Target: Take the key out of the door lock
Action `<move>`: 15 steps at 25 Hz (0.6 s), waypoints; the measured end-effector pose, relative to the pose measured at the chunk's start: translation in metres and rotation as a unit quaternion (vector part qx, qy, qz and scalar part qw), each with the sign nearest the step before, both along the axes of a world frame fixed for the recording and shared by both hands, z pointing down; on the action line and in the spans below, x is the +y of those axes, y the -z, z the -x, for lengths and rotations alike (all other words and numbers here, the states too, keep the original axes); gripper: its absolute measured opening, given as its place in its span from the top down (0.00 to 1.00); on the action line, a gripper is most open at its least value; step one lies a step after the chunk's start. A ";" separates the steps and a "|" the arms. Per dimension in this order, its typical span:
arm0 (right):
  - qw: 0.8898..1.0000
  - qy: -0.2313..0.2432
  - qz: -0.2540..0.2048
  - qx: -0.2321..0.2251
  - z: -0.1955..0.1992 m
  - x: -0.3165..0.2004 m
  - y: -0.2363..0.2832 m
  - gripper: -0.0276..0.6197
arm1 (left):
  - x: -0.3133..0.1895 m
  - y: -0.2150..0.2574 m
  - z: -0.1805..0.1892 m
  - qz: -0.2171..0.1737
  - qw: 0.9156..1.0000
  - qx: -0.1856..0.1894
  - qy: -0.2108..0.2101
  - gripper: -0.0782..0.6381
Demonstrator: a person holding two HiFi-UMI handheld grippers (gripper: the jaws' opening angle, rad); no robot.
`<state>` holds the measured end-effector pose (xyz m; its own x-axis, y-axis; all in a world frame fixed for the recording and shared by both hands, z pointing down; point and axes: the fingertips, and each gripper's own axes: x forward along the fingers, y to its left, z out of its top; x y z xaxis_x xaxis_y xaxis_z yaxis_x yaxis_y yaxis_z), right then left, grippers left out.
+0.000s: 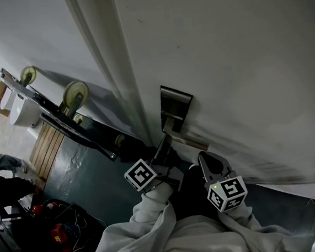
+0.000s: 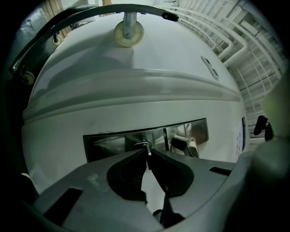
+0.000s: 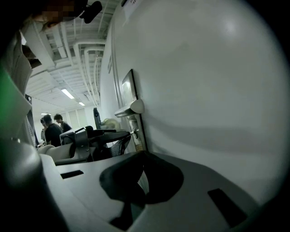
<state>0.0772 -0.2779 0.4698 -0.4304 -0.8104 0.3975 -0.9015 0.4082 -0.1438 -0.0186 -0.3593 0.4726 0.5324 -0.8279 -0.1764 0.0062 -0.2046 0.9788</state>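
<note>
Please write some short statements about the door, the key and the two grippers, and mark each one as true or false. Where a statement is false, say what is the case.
1. The jaws of the left gripper are closed on the key at the lock plate. True.
2. In the left gripper view, the door handle shows to the right of the key. True.
3. The right gripper holds the door handle. False: its jaws are together with nothing between them, apart from the handle.
4. The door is white. True.
5. Nothing touches the key. False: the left gripper's jaws pinch it.
</note>
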 end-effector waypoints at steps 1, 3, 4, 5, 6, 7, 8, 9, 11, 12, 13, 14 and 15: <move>1.000 0.001 0.000 0.000 0.000 0.000 0.000 0.88 | 0.000 0.000 0.000 0.000 1.000 -0.002 0.001 0.85; 1.000 0.003 0.000 0.001 0.001 0.001 0.000 0.88 | 0.000 0.000 0.000 0.003 1.000 0.001 0.002 0.85; 1.000 0.003 0.000 0.001 0.001 0.001 0.000 0.88 | 0.000 0.000 0.000 0.006 1.000 0.005 0.003 0.85; 1.000 0.004 0.000 0.001 0.001 0.002 0.001 0.88 | 0.001 0.000 0.000 0.008 1.000 0.009 0.003 0.85; 1.000 0.005 0.000 0.002 0.001 0.003 0.001 0.88 | 0.001 0.000 0.000 0.010 1.000 0.011 0.003 0.85; 1.000 0.005 0.000 0.002 0.001 0.003 0.000 0.88 | 0.001 0.000 0.000 0.011 1.000 0.011 0.004 0.85; 1.000 0.005 0.000 0.002 0.001 0.004 0.000 0.88 | 0.001 0.000 0.000 0.011 1.000 0.010 0.004 0.85; 1.000 0.005 0.000 0.003 0.001 0.005 0.000 0.88 | 0.001 0.000 0.000 0.012 1.000 0.008 0.004 0.85; 1.000 0.005 -0.001 0.003 0.000 0.007 0.001 0.88 | 0.002 -0.001 0.001 0.014 1.000 0.003 0.005 0.85; 1.000 0.004 -0.002 0.003 -0.001 0.007 0.002 0.88 | 0.002 -0.001 0.001 0.015 1.000 0.001 0.006 0.85; 1.000 0.003 -0.003 0.003 -0.001 0.008 0.002 0.88 | 0.002 -0.001 0.001 0.016 1.000 0.001 0.006 0.85; 1.000 0.003 -0.003 0.003 -0.001 0.009 0.002 0.88 | 0.002 -0.001 0.001 0.017 1.000 0.001 0.005 0.85; 1.000 0.002 -0.003 0.003 -0.002 0.010 0.002 0.88 | 0.002 -0.001 0.001 0.018 1.000 0.002 0.005 0.85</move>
<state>0.0790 -0.2677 0.4683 -0.4312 -0.8113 0.3947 -0.9008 0.4122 -0.1368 -0.0197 -0.3574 0.4740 0.5239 -0.8389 -0.1477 0.0080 -0.1685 0.9857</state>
